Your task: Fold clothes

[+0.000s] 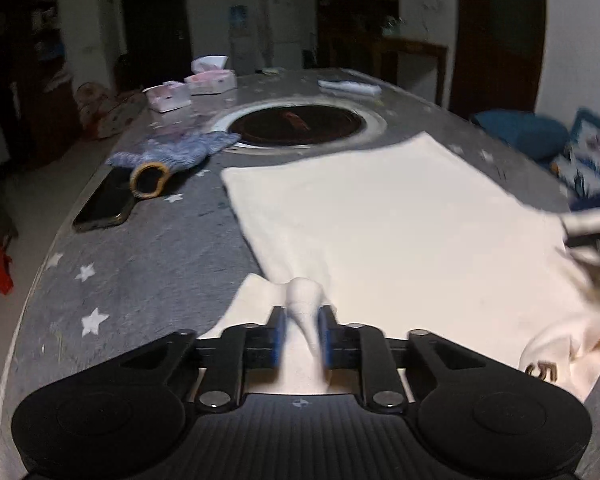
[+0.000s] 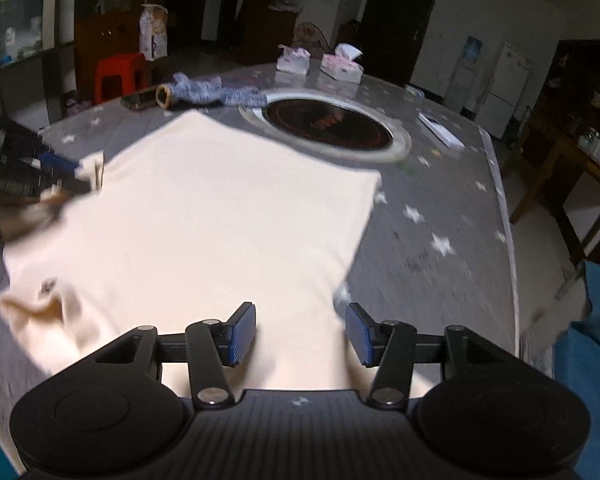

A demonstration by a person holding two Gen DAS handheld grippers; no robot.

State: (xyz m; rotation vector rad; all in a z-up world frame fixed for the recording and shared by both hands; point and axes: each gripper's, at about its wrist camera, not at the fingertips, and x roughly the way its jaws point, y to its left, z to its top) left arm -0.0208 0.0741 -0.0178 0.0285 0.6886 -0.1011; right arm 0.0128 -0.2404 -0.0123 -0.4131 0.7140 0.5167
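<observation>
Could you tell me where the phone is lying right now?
In the left wrist view, the phone lies at the table's left edge, beside the blue knitted cloth.

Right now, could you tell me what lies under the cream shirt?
The cream shirt lies spread on a grey star-print table cover, and its far edge reaches the rim of the round stove. Anything beneath the fabric is hidden.

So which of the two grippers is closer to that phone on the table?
Left. The left gripper, pinching the cream shirt, sits on the phone's side; the right gripper is across the shirt.
</observation>
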